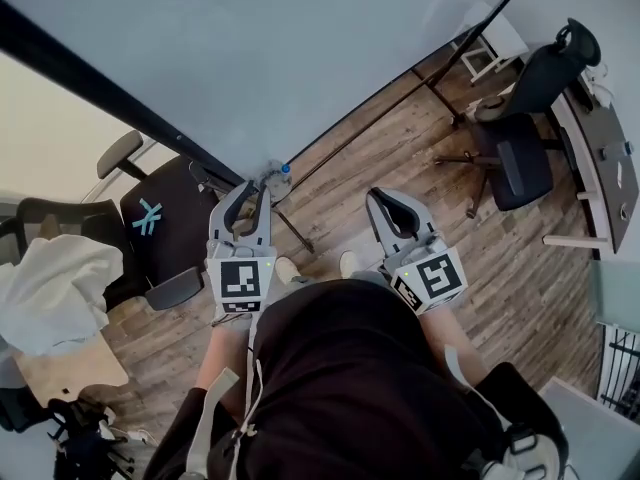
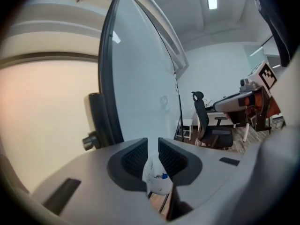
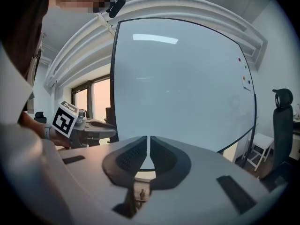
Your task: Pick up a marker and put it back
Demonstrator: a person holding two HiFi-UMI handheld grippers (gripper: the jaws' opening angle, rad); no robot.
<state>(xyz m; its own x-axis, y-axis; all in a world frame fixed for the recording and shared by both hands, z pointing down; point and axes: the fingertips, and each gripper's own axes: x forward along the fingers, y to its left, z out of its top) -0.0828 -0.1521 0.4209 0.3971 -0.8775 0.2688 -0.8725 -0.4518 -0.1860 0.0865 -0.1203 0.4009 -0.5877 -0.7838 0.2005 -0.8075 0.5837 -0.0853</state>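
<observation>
- Nearest, in the head view: a person's dark-clothed torso [image 1: 350, 388] fills the lower frame and covers both forearms up to the grippers' square-patterned cubes.
- Left gripper [image 1: 252, 196], grey with black pads: jaws pinching a short white marker with a blue mark and smudged barrel [image 2: 156, 177]. Only the rounded near end shows between the pads; the rest is hidden behind the jaws.
- From above, just a small whitish-and-blue bit [image 1: 279, 175] at the left gripper's tip, too small to read clearly.
- Right gripper [image 1: 395, 203], same build: jaws pressed almost together with a thin slit left [image 3: 149, 139], nothing held, well apart from the marker.
- Beyond both, a large black-framed whiteboard [image 1: 250, 58] on a stand, its top edge cut off by the frame.
- Brown wood-plank floor [image 1: 400, 158] underneath.
- Further off: a black office chair [image 1: 520, 128] beside a dark desk [image 1: 600, 148] at the right edge, partly cropped; a white cloth [image 1: 55, 288] draped at the left.
</observation>
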